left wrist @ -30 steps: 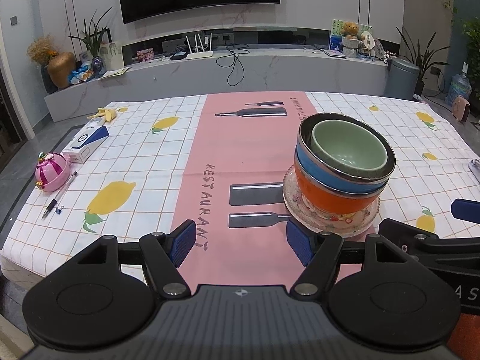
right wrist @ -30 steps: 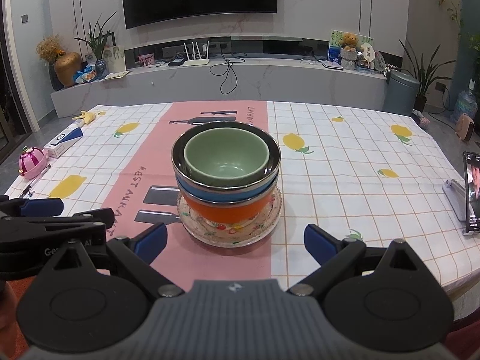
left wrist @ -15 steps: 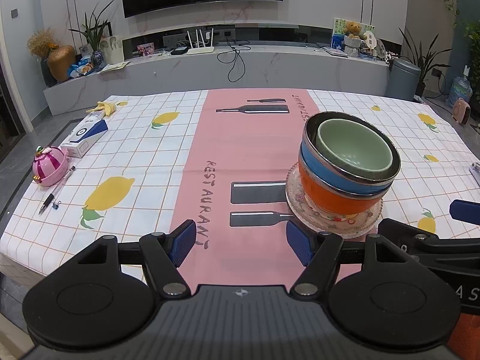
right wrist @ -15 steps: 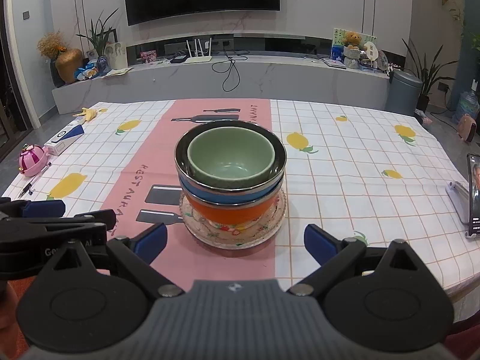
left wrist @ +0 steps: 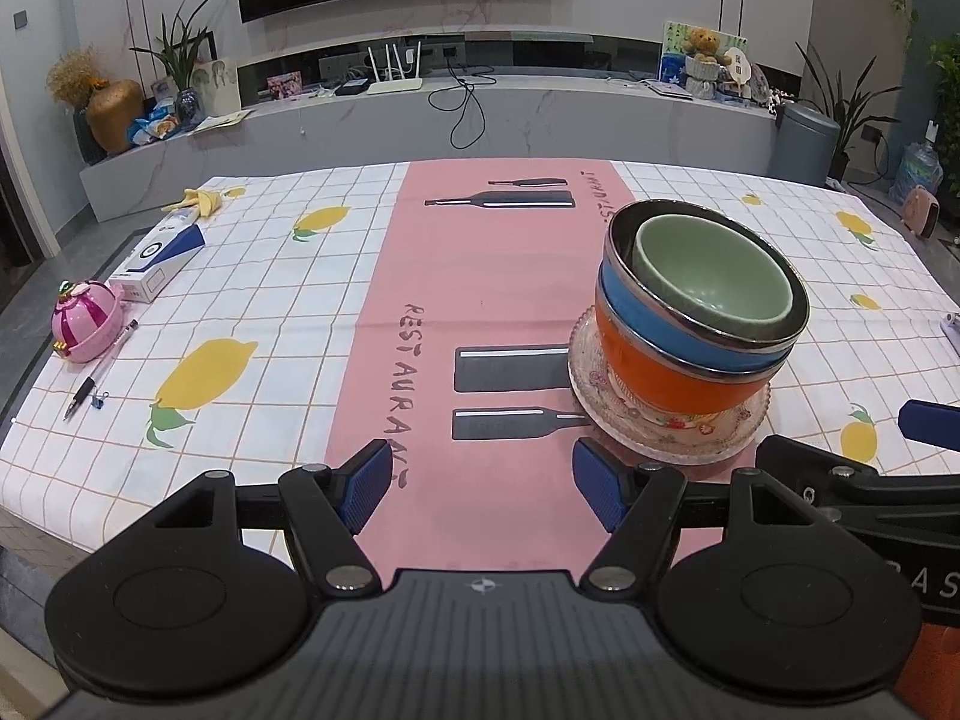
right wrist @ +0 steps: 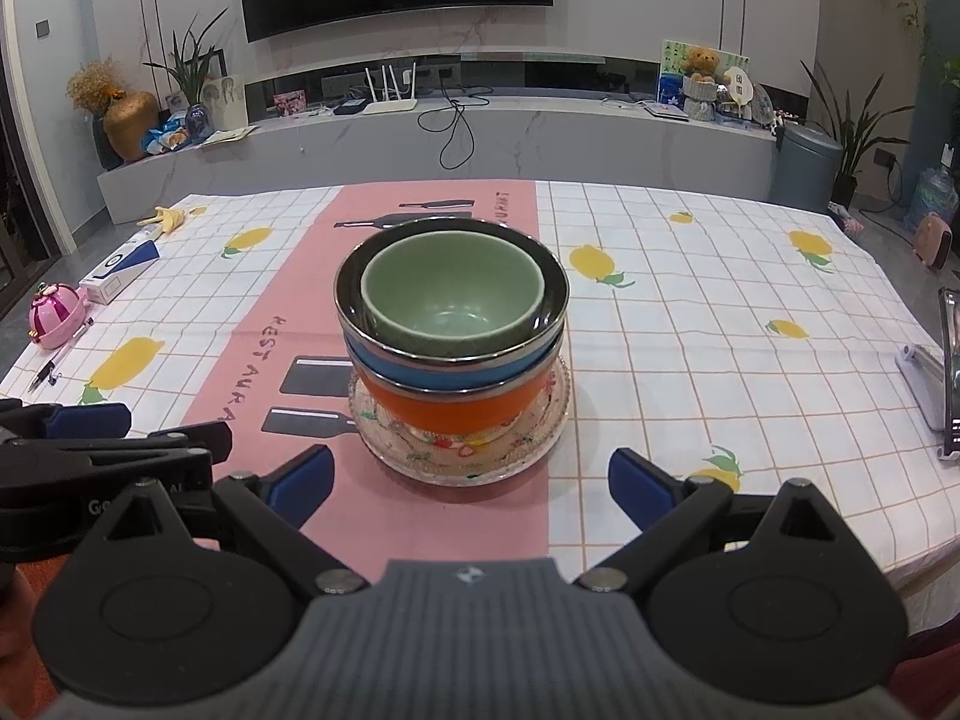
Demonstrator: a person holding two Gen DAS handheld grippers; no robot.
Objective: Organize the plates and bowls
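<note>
A green bowl (right wrist: pixel 451 299) sits nested in a blue steel-rimmed bowl (right wrist: pixel 420 367), which sits in an orange bowl (right wrist: pixel 456 413), all stacked on a patterned glass plate (right wrist: pixel 543 426) on the tablecloth. The stack also shows in the left wrist view (left wrist: pixel 708 276), on the plate (left wrist: pixel 678 432). My left gripper (left wrist: pixel 483 486) is open and empty, near the table's front edge, left of the stack. My right gripper (right wrist: pixel 471 489) is open and empty, just in front of the stack. The left gripper's body shows in the right wrist view (right wrist: pixel 90 456).
A pink round toy (left wrist: pixel 84 321), a pen (left wrist: pixel 99 369), a blue-white box (left wrist: pixel 162 264) and a banana peel (left wrist: pixel 201 199) lie at the table's left side. A phone on a stand (right wrist: pixel 948 372) is at the right edge.
Both grippers have drawn back slightly from the stack and risen a little. The stack has not moved. Both grippers stay open.
</note>
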